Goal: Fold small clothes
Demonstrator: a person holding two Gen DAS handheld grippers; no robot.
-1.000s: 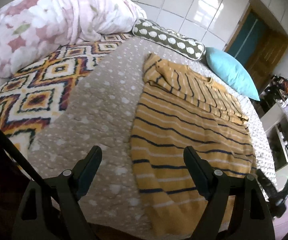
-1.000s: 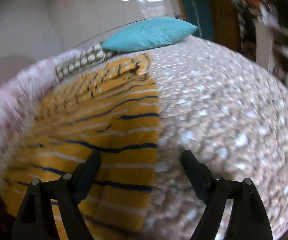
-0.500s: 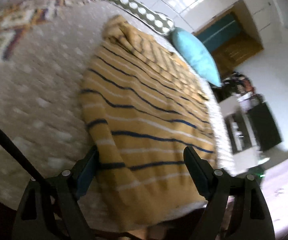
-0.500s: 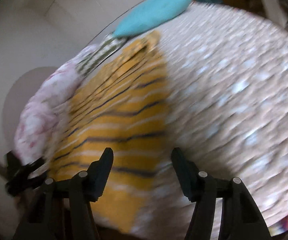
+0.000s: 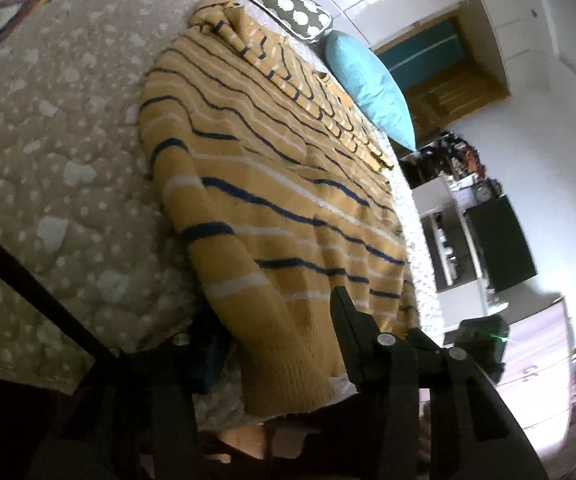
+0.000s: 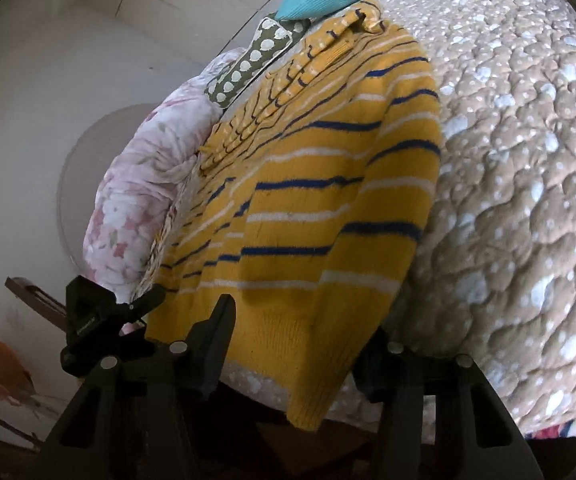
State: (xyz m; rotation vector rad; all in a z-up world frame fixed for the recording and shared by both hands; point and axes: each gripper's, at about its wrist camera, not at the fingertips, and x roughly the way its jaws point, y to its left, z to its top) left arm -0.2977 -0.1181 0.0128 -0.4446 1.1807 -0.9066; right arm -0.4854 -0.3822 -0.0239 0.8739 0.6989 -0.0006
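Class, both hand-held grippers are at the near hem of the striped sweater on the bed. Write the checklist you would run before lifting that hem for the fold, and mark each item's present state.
1. Hem of the yellow striped sweater sits between the left hand-held gripper fingers: ok.
2. Hem sits between the right hand-held gripper fingers: ok.
3. Pads already pinching the fabric, jaws having just been closing: cannot tell.
4. Sleeves folded in across the chest: ok.
5. Quilt fabric kept out of the jaws: cannot tell.
6. Teal pillow beyond the collar, clear of the fold: ok.
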